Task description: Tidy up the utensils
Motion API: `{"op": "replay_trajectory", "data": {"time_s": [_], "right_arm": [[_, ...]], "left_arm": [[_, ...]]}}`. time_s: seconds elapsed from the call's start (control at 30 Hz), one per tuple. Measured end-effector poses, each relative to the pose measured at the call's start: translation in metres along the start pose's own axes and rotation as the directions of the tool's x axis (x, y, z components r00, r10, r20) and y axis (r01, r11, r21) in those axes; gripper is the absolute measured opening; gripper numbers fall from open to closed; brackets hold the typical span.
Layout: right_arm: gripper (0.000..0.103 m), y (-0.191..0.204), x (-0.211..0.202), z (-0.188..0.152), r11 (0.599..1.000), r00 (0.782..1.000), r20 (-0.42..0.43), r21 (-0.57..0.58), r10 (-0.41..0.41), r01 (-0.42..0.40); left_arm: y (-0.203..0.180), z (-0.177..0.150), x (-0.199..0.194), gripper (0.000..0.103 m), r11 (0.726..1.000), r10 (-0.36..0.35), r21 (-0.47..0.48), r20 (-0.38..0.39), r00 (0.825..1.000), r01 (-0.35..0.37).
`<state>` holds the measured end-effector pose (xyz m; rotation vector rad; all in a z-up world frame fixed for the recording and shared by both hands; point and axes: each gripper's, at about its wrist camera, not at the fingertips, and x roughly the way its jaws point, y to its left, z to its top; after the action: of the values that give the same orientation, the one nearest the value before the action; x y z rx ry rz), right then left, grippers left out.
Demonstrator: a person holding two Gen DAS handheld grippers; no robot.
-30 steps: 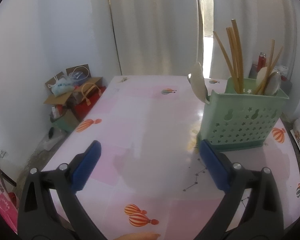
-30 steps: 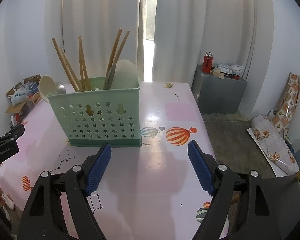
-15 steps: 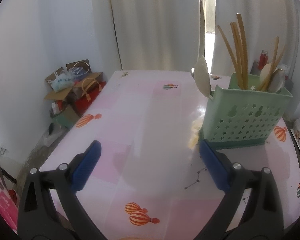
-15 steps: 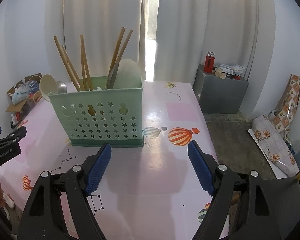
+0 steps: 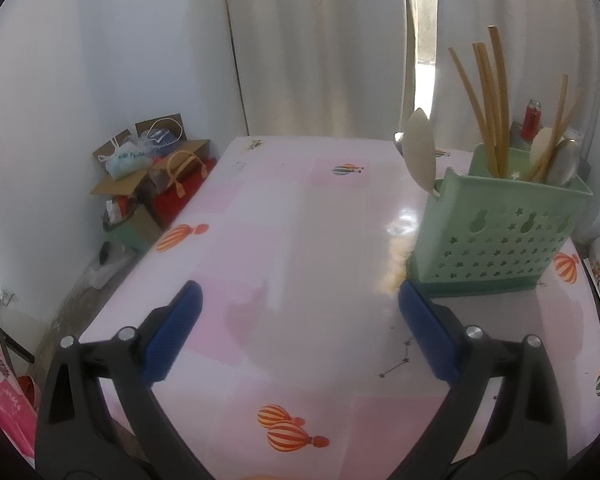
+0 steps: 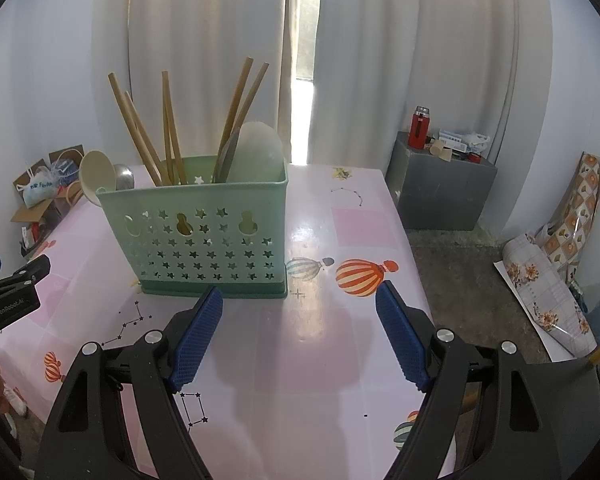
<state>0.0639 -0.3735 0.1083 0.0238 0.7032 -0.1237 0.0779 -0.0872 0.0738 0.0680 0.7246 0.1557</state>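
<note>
One green perforated utensil holder (image 6: 204, 232) stands upright on a pink table (image 6: 312, 344) patterned with hot-air balloons, near the table's middle and set back from every edge. Seven wooden chopsticks (image 6: 168, 128) rise from it in the right wrist view: four leaning left in the middle section, two leaning right beside a pale flat scoop (image 6: 258, 148). Two spoon bowls, one cream spoon (image 6: 96, 172) and one metal spoon (image 6: 123, 176), poke out at the holder's left end. The right gripper (image 6: 299, 338) hangs with jaws wide apart and nothing between them, just in front of the holder. The left gripper (image 5: 298, 334) is likewise spread and empty over bare tabletop, the holder just beyond its right finger. Open table lies left of the holder; the right edge drops to a concrete floor (image 6: 460, 276).
</note>
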Motion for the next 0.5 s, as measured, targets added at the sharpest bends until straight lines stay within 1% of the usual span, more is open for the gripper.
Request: {"op": "replay_trajectory", "data": {"time_s": [0.5], "right_arm": [[0.077, 0.0012, 0.0008, 0.0017, 1.000, 1.000, -0.002, -0.007, 0.001, -0.001]], "left_arm": [[0.0037, 0.0011, 0.0024, 0.094, 1.000, 0.001, -0.006, -0.014, 1.000, -0.001]]}}
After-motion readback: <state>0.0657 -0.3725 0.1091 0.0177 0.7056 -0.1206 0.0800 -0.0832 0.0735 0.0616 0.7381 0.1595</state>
